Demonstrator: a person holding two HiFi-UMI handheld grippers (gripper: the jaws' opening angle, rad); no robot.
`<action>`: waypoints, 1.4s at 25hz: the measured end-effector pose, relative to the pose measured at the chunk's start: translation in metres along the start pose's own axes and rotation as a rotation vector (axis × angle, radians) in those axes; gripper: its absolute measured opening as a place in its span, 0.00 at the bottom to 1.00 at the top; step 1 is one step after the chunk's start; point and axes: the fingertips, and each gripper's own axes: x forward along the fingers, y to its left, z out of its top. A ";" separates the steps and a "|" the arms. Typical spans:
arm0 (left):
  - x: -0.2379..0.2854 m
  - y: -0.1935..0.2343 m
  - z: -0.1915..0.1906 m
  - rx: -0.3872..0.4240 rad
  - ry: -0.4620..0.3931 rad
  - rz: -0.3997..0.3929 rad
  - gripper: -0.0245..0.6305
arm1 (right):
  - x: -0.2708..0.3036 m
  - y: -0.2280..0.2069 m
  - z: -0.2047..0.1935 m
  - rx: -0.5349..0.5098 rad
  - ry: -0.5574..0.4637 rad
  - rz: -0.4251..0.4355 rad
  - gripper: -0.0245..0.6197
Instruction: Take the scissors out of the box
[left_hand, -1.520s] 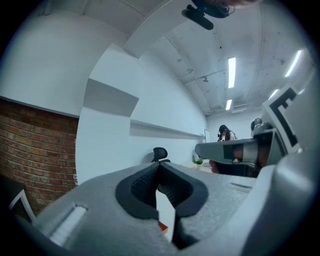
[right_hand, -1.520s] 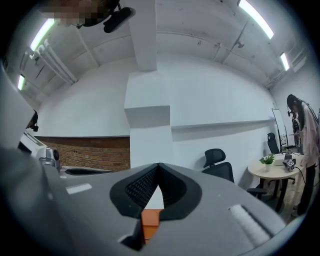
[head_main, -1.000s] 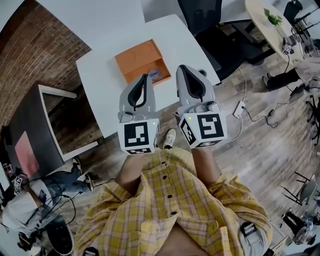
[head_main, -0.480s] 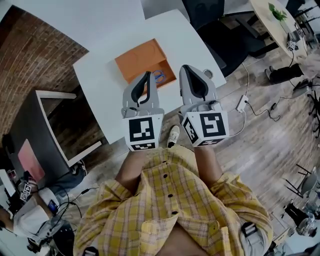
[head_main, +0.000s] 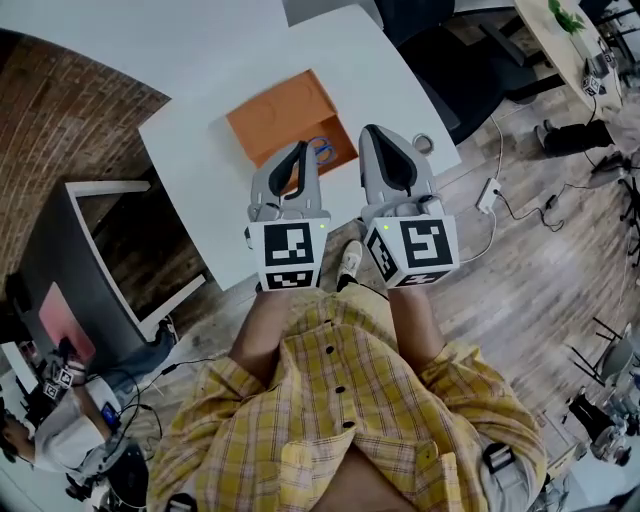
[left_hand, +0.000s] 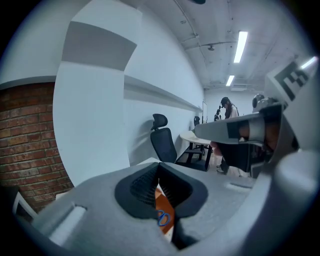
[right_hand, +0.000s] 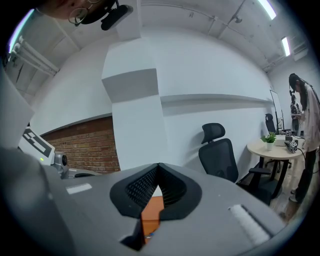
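An open orange box (head_main: 280, 115) lies on the white table (head_main: 195, 160). Inside it, near its front right corner, rest scissors with blue handles (head_main: 322, 150). My left gripper (head_main: 297, 152) hangs shut over the box's near edge, just left of the scissors, with nothing held. In the left gripper view the shut jaws (left_hand: 159, 166) frame the blue handles (left_hand: 162, 218) and the orange box (left_hand: 166, 204) below. My right gripper (head_main: 376, 134) is shut and empty, to the right of the box. Its own view shows the box (right_hand: 150, 212) under the shut jaws (right_hand: 158, 165).
A small round object (head_main: 424, 143) sits at the table's right corner. A black office chair (head_main: 440, 60) stands behind the table and a grey desk (head_main: 90, 250) to its left by the brick wall (head_main: 60, 120). A power strip (head_main: 489, 195) lies on the wood floor.
Both grippers have come forward and down toward the table. The left one's tips now reach the box's near edge beside the scissors.
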 end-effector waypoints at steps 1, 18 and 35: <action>0.004 0.001 -0.004 0.004 0.011 -0.006 0.03 | 0.003 -0.001 -0.003 0.004 0.007 -0.001 0.05; 0.074 0.005 -0.087 0.110 0.253 -0.114 0.18 | 0.047 -0.019 -0.032 0.036 0.079 -0.019 0.05; 0.121 -0.012 -0.169 0.434 0.465 -0.315 0.21 | 0.061 -0.027 -0.047 0.044 0.113 -0.039 0.05</action>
